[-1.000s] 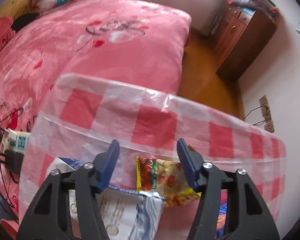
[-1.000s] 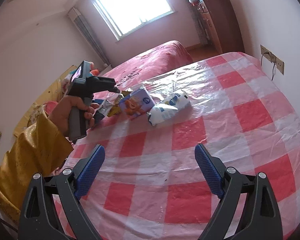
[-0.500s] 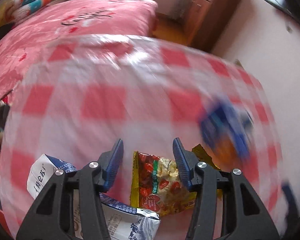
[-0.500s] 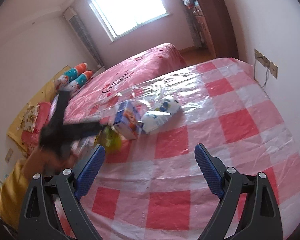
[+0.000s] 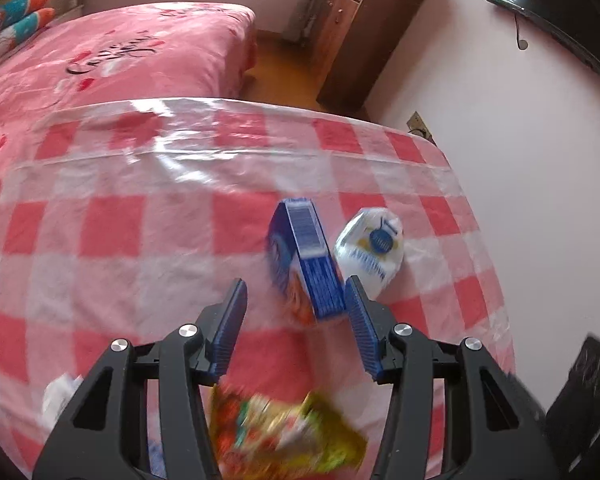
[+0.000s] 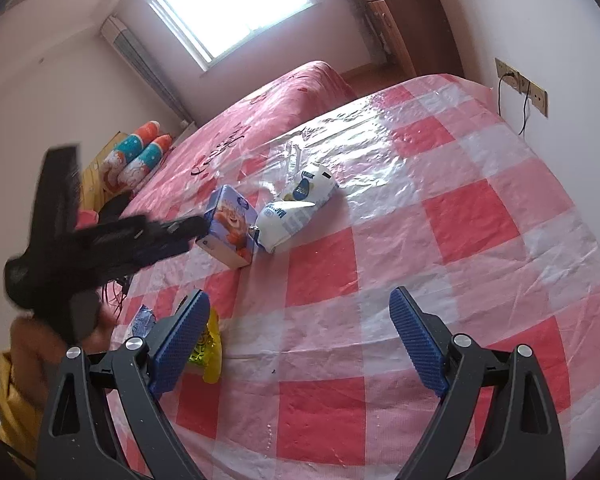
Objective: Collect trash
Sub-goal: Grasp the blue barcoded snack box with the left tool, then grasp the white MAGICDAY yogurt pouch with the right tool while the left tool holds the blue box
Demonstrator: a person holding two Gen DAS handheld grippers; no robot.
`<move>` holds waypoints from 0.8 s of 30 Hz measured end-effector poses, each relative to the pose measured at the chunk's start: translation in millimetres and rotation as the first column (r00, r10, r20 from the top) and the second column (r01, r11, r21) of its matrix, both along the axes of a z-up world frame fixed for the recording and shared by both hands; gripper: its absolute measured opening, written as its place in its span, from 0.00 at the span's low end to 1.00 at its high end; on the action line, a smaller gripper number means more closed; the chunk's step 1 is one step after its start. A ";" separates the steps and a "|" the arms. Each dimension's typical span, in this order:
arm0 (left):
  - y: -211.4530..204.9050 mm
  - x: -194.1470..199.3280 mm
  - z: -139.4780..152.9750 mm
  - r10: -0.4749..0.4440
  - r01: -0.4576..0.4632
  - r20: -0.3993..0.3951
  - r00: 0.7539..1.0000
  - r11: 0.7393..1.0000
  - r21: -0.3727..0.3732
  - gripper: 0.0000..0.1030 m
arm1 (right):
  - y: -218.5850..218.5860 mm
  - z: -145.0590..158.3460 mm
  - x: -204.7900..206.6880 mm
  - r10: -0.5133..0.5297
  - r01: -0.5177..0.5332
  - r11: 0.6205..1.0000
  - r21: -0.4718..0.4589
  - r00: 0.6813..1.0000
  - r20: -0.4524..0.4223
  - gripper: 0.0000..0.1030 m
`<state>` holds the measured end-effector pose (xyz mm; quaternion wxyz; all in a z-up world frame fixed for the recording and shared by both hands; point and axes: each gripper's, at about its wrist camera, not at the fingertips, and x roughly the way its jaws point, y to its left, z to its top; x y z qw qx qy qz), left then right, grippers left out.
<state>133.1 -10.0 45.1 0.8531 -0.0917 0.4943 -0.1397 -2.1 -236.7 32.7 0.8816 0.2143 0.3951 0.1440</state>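
- Trash is lying scattered on a table (image 6: 480, 216) covered in a red and white checked cloth under clear plastic.
- A blue carton (image 5: 306, 264) with an orange cartoon picture is standing on edge just ahead of the left gripper (image 5: 296, 316), close to its right-hand finger; in the right wrist view the same carton (image 6: 230, 226) is sitting at that gripper's tips.
- The left gripper's jaws have just been closing, but they are standing apart and pressing on nothing; the carton is reaching in between the fingertips, and I cannot tell whether it is touching the right-hand pad.
- A white crumpled bag (image 5: 374, 250) with a blue round mark is lying just beyond and to the right of the left gripper, right beside the carton.
- A yellow and red snack wrapper (image 5: 284, 436) is lying blurred under the left gripper's body, behind its fingertips.
- The right gripper (image 6: 296, 340) is hovering over the cloth with its jaws spread wide and nothing between them, well apart from the carton and the white bag.
- The yellow wrapper (image 6: 210, 350) is lying beside the right gripper's left-hand finger, partly hidden by it.
- A pink bed (image 5: 112, 56) is standing beyond the far edge of the table.
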 end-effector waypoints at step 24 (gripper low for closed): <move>-47.1 -22.3 -20.5 -0.172 0.173 -0.043 0.984 0.985 0.012 0.25 | -21.8 -1.0 1.1 -0.106 0.106 0.993 -0.053 0.994 0.009 0.88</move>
